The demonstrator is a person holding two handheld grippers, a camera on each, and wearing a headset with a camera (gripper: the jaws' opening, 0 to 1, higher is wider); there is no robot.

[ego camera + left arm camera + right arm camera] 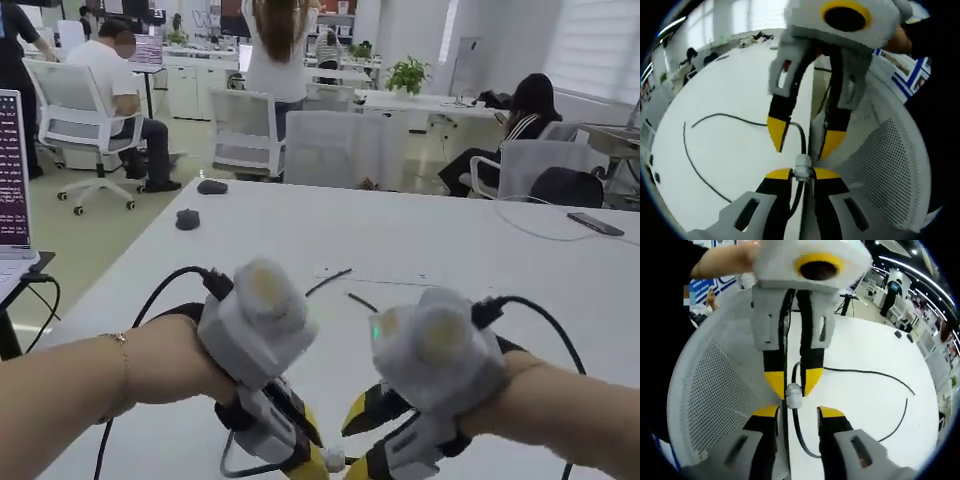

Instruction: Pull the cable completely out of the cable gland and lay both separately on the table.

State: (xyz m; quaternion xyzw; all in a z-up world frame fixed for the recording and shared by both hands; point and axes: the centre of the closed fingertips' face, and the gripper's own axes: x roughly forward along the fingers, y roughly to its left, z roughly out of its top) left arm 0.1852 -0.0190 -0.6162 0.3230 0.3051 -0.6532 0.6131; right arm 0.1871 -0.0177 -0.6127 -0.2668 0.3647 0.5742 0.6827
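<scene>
Left hand-held gripper [803, 174] is clamped on the white cable gland [802, 167], at the near edge of the tabletop [430, 240]. The black cable [801, 134] runs through the gland, and its long end loops across the tabletop. Right hand-held gripper [799, 412] faces the left one tip to tip. Its jaws stand apart either side of the cable, just beside the gland, not pinching it. A white mesh chair back [715, 390] sits beside both.

Pale grey left gripper [802, 172] and right gripper [799, 411], yellow-tipped black jaws, black leads [160, 288], thin bracelet [122, 352].
</scene>
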